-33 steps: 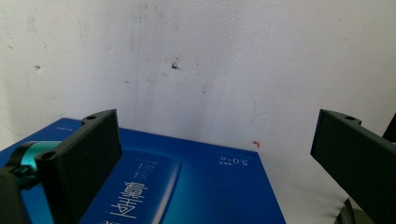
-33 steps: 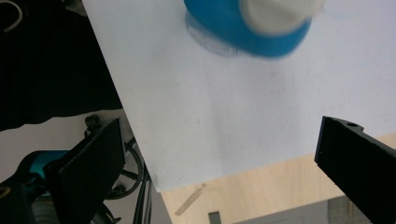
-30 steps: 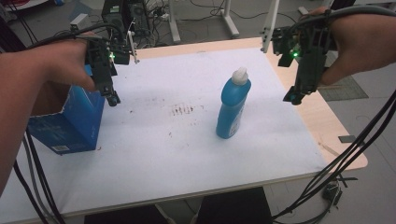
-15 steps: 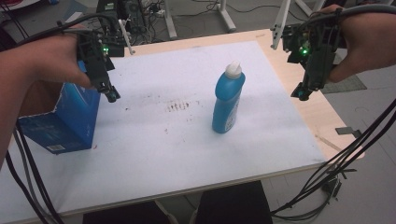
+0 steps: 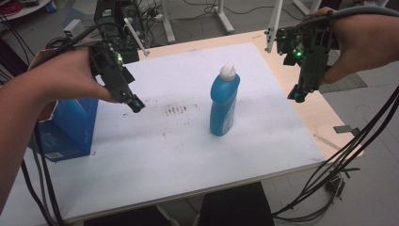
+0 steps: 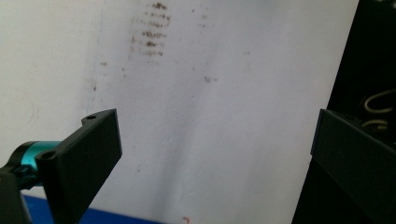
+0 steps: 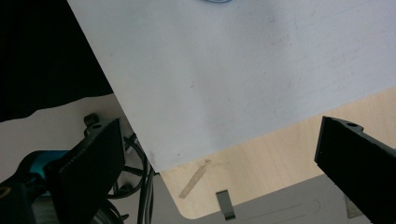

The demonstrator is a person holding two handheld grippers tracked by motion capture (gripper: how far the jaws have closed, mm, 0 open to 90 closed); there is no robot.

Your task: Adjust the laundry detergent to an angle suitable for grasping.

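1. A white sheet [image 5: 188, 141] covers the wooden bench [image 5: 324, 127], with cables and stands on the floor behind it.
2. A blue box [image 5: 70, 127] stands far left of the blue bottle [image 5: 225, 106].
3. The left gripper [image 5: 134, 102] hovers left of the bottle, fingers released and empty.
4. The bottle stands upright mid-sheet, white cap on top.
5. The right gripper [image 5: 297, 96] hangs right of the bottle, fingers spread; it should probably descend level and close around the bottle's waist.
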